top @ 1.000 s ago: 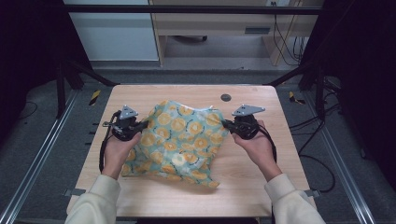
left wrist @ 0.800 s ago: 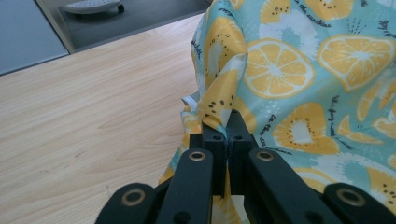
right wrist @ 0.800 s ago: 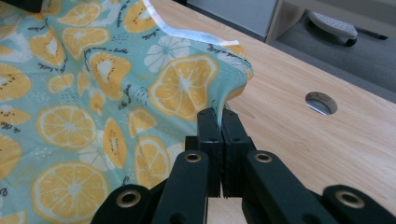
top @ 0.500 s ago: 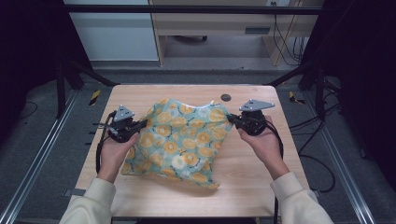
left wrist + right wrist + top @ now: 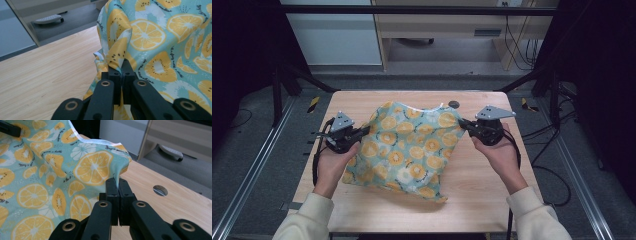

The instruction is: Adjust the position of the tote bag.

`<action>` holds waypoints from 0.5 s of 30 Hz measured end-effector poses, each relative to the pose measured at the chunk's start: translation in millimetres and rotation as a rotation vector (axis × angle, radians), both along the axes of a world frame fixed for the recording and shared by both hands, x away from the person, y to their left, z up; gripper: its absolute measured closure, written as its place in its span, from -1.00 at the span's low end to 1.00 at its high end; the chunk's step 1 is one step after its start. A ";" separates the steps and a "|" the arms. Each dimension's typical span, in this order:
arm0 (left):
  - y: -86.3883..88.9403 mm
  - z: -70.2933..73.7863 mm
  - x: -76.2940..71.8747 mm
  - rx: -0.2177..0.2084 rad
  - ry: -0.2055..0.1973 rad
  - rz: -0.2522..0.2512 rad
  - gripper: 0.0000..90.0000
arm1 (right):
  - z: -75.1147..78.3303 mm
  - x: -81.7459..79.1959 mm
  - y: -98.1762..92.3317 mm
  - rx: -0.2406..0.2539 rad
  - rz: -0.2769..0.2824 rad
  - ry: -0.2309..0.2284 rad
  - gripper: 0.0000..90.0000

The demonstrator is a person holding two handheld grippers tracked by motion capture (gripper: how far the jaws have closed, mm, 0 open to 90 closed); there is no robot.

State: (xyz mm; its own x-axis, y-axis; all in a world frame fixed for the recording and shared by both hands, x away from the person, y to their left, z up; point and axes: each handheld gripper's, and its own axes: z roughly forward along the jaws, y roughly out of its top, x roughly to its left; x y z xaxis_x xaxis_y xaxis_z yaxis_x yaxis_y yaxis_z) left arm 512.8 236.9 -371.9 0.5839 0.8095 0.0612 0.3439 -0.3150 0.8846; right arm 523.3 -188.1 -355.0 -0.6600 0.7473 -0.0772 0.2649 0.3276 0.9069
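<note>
High view, near to far: cloth's (image 5: 409,150) lower edge resting on table (image 5: 482,195), upper part lifted. Left gripper (image 5: 362,133) clamped on left corner, right gripper (image 5: 465,125) on right. Beyond, dark spot (image 5: 454,104), probably a hole.

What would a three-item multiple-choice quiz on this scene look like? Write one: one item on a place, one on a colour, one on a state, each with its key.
1. Where does the round hole in the table lie?
A. by the far edge
B. at the near edge
C. at the left edge

2. What is the ground colour of the cloth beneath its orange fruit slices?
A. red
B. pale blue-green
C. black

3. How do the left gripper and right gripper stand?
A. both open above the cloth
B. one open, one shut
C. both shut on cloth edges

Key: 1 A, the high view shows it beyond the cloth; 2 B, seen in every view; 3 C, each gripper view shows fabric pinched between closed jaws.
</note>
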 end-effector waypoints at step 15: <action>18.7 -20.2 -42.7 -0.069 -0.061 0.008 1.00 | -17.9 -49.7 5.8 0.019 0.051 -0.068 0.99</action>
State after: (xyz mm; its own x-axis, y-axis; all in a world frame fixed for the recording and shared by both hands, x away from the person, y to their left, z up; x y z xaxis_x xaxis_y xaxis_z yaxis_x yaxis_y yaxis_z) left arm 470.1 255.6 -392.2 0.5741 0.8178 0.0406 0.2912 -0.2503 0.9233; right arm 473.6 -182.3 -372.9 -0.6912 0.7143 -0.1097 0.1855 0.3221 0.9284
